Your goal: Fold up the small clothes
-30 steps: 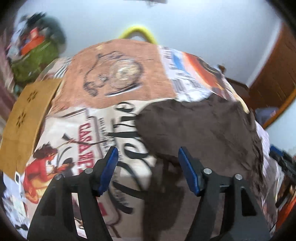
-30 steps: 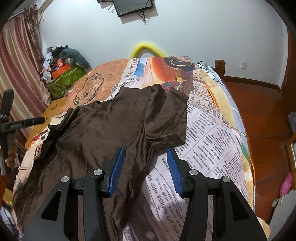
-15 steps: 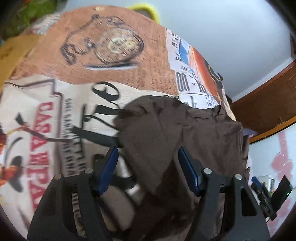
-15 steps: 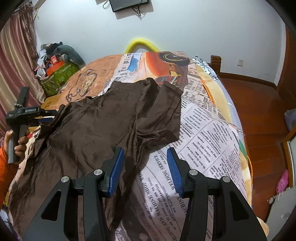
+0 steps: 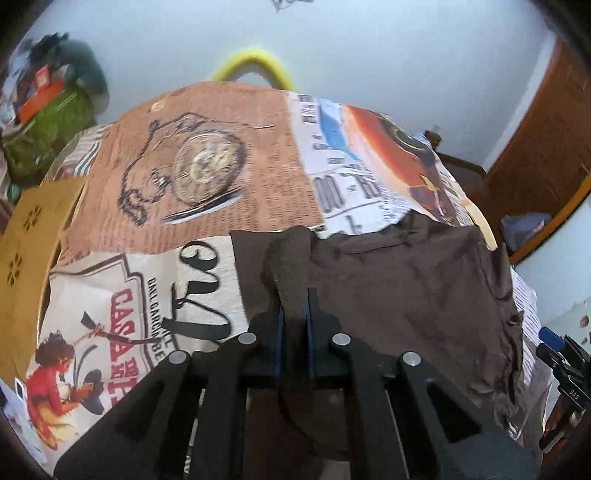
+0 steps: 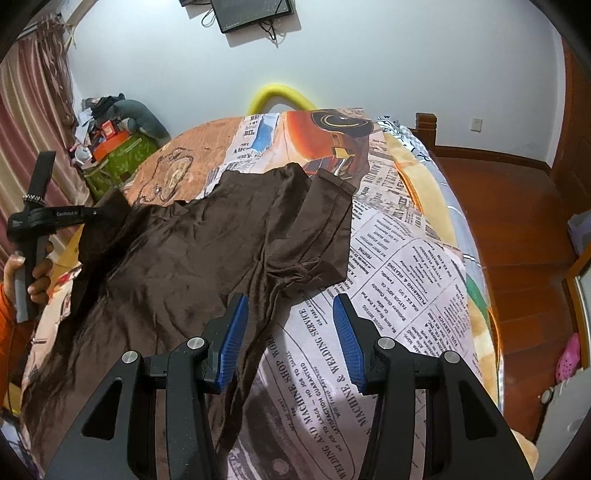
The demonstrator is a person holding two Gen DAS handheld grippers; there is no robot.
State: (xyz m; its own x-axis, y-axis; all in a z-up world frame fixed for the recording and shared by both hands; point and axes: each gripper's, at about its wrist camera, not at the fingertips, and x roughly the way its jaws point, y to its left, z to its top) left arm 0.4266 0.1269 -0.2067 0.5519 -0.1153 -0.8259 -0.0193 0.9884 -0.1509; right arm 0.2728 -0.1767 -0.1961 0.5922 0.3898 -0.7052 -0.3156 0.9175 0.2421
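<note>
bed [image 6: 406, 266] with newspaper-print cover | brown shirt [image 6: 207, 254] spread on it | left hand-held gripper [image 5: 294, 317] just closed, clamped on a bunched shirt edge | right hand-held gripper [image 6: 288, 332] apart over the hem, empty | risk: thin pinch slips, uneven fold

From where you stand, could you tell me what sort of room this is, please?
Most likely a bedroom in a home. A bed with a newspaper-print cover fills the view, with a brown garment spread on it, a wooden floor beside it, a curtain and a wall-mounted screen.
</note>
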